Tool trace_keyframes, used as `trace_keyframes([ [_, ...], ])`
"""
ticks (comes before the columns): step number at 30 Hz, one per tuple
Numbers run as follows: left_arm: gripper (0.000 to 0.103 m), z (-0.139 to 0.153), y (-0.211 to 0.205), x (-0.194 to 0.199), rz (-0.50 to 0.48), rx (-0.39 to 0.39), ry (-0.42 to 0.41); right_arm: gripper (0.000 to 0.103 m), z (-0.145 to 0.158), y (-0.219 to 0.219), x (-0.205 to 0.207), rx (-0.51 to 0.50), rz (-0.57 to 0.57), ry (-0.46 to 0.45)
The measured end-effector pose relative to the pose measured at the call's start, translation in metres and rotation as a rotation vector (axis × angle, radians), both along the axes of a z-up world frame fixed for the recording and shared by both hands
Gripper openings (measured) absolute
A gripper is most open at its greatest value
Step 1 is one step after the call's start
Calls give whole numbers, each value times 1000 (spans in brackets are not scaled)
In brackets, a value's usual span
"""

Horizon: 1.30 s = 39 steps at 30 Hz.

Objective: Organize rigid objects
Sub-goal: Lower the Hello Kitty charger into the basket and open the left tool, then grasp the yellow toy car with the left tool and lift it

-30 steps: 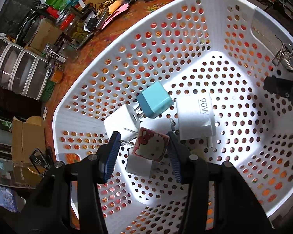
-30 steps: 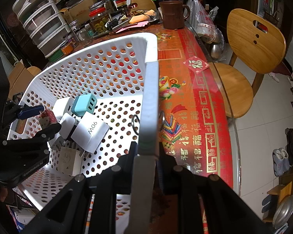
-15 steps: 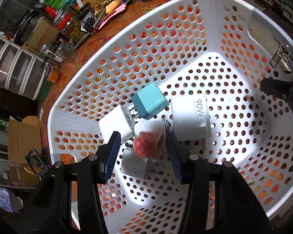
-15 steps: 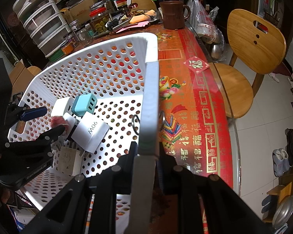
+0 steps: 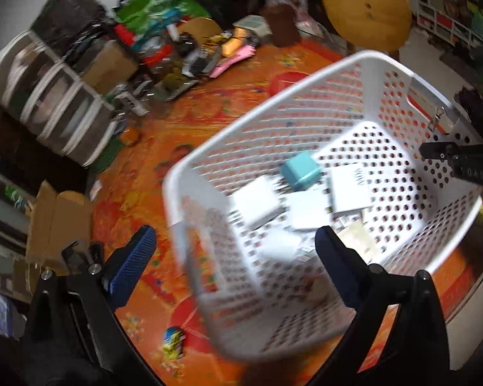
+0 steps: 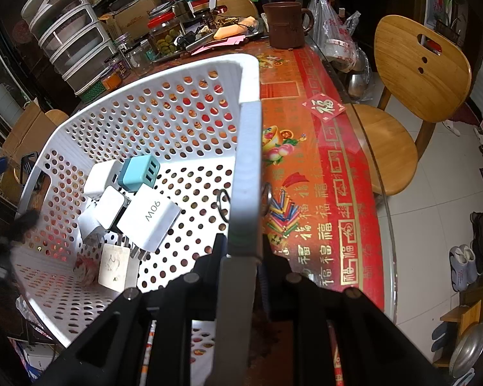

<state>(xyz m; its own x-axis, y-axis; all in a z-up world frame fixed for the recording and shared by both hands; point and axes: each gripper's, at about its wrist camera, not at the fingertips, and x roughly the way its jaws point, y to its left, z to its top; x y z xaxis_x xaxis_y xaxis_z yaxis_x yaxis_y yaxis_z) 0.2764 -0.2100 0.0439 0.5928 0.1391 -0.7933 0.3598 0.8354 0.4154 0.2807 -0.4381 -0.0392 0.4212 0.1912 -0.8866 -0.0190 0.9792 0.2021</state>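
A white perforated basket stands on the red patterned table. Inside lie several chargers: a teal one, a white 90W one, other white ones, and a pink Hello Kitty charger at the basket's near corner. My left gripper is open and empty, above the basket's near left rim; the view is blurred. My right gripper is shut on the basket's rim.
Stacked clear drawers, jars, a brown mug and clutter line the table's far side. A wooden chair stands at the right. A cardboard box sits left of the table. A small colourful item lies on the table.
My left gripper opened and dropped the Hello Kitty charger into the basket, then pulled back up and to the left. The right gripper kept its hold on the rim.
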Motion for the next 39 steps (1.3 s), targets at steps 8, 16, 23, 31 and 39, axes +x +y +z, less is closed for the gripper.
trace_keyframes([
  [8, 102, 52, 144, -32, 209, -80, -96, 19, 0, -1, 0, -1, 2, -2],
  [16, 102, -27, 235, -58, 335, -99, 55, 19, 0, -3, 0, 6, 3, -6],
  [23, 94, -119, 239, -50, 333, -139, 232, 20, -1, -5, -1, 12, 7, -8],
  [31, 80, -143, 256, -40, 353, -257, 291, 20, -1, -5, -1, 9, 9, -5],
  [39, 31, -136, 268, -35, 371, -318, 300, 20, -1, -5, -1, 8, 10, -6],
])
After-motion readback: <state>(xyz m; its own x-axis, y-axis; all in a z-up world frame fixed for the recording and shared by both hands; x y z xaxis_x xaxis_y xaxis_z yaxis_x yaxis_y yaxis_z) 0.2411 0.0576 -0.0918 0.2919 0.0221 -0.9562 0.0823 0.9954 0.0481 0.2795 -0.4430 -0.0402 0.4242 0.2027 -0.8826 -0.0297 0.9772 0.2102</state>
